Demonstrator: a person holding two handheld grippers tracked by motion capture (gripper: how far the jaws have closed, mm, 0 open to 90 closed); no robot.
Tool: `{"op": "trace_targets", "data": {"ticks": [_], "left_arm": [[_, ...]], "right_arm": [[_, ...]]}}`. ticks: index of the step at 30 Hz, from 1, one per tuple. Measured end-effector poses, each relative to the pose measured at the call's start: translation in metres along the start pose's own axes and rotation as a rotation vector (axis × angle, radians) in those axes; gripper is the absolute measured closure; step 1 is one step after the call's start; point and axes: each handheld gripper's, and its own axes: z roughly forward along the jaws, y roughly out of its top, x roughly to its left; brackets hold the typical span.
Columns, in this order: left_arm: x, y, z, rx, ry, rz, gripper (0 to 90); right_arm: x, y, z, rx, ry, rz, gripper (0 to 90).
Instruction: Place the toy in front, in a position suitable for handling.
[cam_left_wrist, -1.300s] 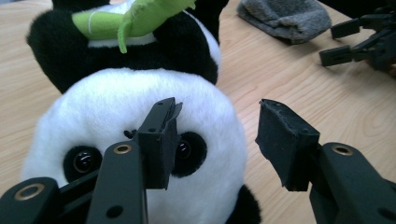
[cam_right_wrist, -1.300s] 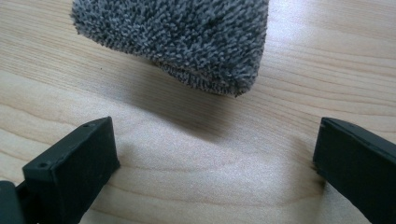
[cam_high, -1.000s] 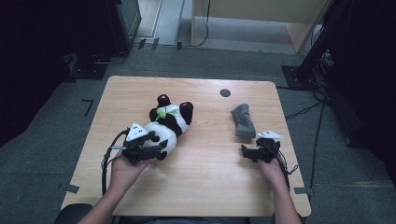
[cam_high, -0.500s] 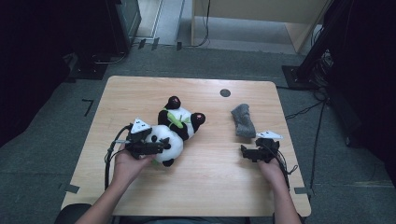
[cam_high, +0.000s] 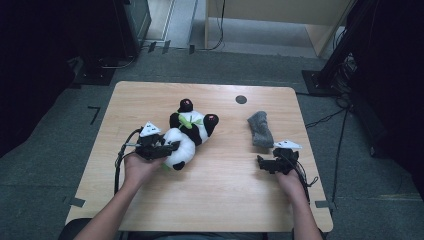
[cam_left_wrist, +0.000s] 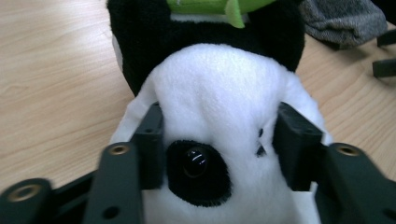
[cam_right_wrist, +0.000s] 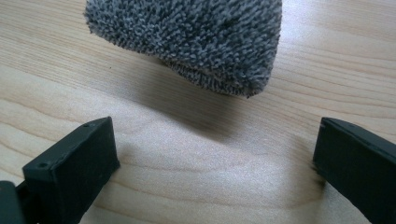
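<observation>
L gripper (cam_left_wrist: 215, 140) jaws just closed, clenched on panda (cam_high: 187, 135) head; R gripper (cam_right_wrist: 215, 154) jaws released, near grey sock (cam_right_wrist: 196, 42) on desk (cam_high: 225, 200).

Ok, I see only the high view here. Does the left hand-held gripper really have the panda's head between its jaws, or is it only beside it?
Observer: It has it. In the left gripper view the left hand-held gripper has just been closing its jaws, and both pads now press the sides of the white head of the plush panda, with one black eye patch low between them.
Operator: And the right one, does it hold the grey cloth already?
Observer: No. In the right gripper view the right hand-held gripper is open, with bare wooden table between its jaws. The fuzzy grey cloth lies just ahead, untouched.
</observation>
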Motion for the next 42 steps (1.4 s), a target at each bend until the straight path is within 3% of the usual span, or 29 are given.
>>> {"op": "trace_targets", "data": {"ticks": [2,6,8,10,13,17,23,26,32,34,38,42], "left_arm": [[0.001,0.003,-0.002,0.005,-0.027,0.017,54.9],[0.002,0.012,-0.009,0.013,-0.088,0.109,60.3],[0.001,0.016,-0.016,0.003,-0.156,0.170,60.6],[0.003,0.019,-0.021,0.012,-0.249,0.205,60.1],[0.005,0.014,-0.024,0.034,-0.323,0.314,59.0],[0.012,0.004,-0.017,0.075,-0.357,0.357,57.1],[0.031,0.000,-0.007,0.028,-0.420,0.312,54.3],[0.036,-0.001,-0.006,0.007,-0.423,0.315,50.3],[0.031,0.001,-0.006,0.005,-0.393,0.304,35.8],[0.029,0.002,-0.007,0.010,-0.374,0.276,28.0],[0.025,0.004,-0.009,0.016,-0.347,0.251,22.2],[0.025,0.006,-0.019,-0.028,-0.330,0.179,22.7]], "right_arm": [[0.000,0.000,0.000,0.000,0.000,0.000,0.0],[0.000,0.000,0.000,0.000,0.000,0.000,0.0],[0.000,0.000,0.000,0.000,0.000,0.000,0.0],[0.000,0.000,0.000,0.000,0.000,0.000,0.0],[0.000,0.000,0.000,0.000,0.001,-0.002,0.0],[0.000,0.000,0.000,0.000,0.003,-0.002,0.0],[0.000,0.000,0.000,-0.001,0.001,-0.001,0.0],[0.001,0.000,0.000,0.000,-0.002,0.003,0.0],[0.002,0.000,0.000,-0.001,-0.008,0.010,0.0],[0.002,0.001,0.000,0.007,-0.006,0.008,0.8],[-0.001,0.005,-0.004,0.022,0.011,0.017,11.2],[-0.008,0.011,-0.012,0.023,0.027,0.038,16.7]]}}
